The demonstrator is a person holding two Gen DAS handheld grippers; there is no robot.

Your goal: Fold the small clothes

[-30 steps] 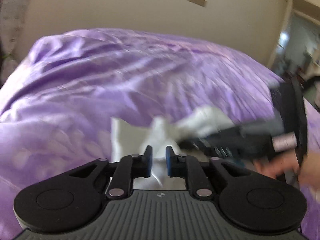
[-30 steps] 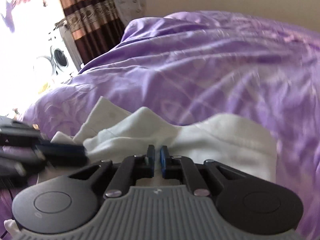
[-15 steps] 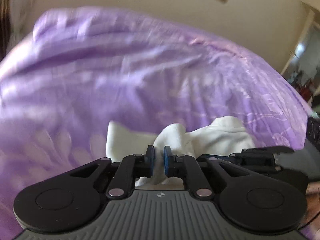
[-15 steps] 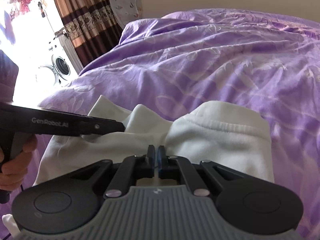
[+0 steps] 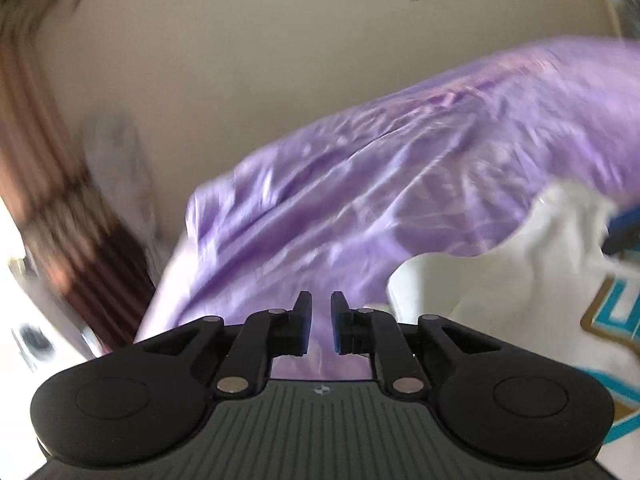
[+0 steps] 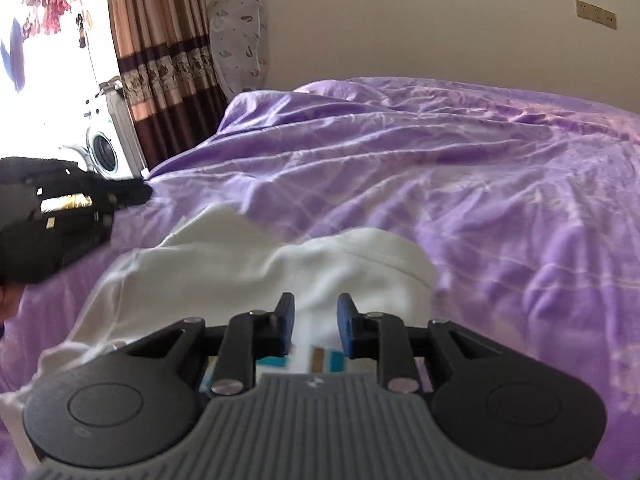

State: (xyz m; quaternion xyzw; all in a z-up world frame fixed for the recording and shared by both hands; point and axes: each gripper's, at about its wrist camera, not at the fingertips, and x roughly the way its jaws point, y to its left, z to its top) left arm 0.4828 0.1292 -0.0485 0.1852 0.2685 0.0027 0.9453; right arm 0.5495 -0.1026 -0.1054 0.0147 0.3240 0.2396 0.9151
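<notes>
Left gripper (image 5: pixel 320 322): black linkage arms, blue-faced pads, ribbed grey housing behind; jaws a narrow gap apart with only purple cover showing between them, nothing clamped; opened a little further just now, after a brief closing.
Right gripper (image 6: pixel 316 326): same build; jaws parted wider, having just opened, white cloth lying in the gap but pads not pressing on it.
Garment (image 6: pixel 248 264): small white top, soft and fleecy-looking, rumpled, lying directly ahead of and under the right gripper's fingers; in the left wrist view, off to the right of the left gripper's fingers, clear of them.
Garment edges: thick rolled hem forming a rounded lump ahead and right of the right gripper's tip; a flatter flap tapering away ahead and to the left.
Print: teal blocks edged in gold on the white cloth, seen just behind the right gripper's pads and at the far right of the left wrist view; too partial to read.
Bed cover (image 6: pixel 460 184): shiny purple fabric with a pale leaf pattern, creased in long ridges; wide and bare ahead and right of the right gripper.
Left gripper body, as seen from the right: black bulk at the left edge bearing a pale label, illegible.
Curtain (image 6: pixel 160 64): brown, banded, far ahead and left.
Washing machine (image 6: pixel 104 148): white, round door, beside the curtain.
Left wrist view: heavily blurred and tilted.
</notes>
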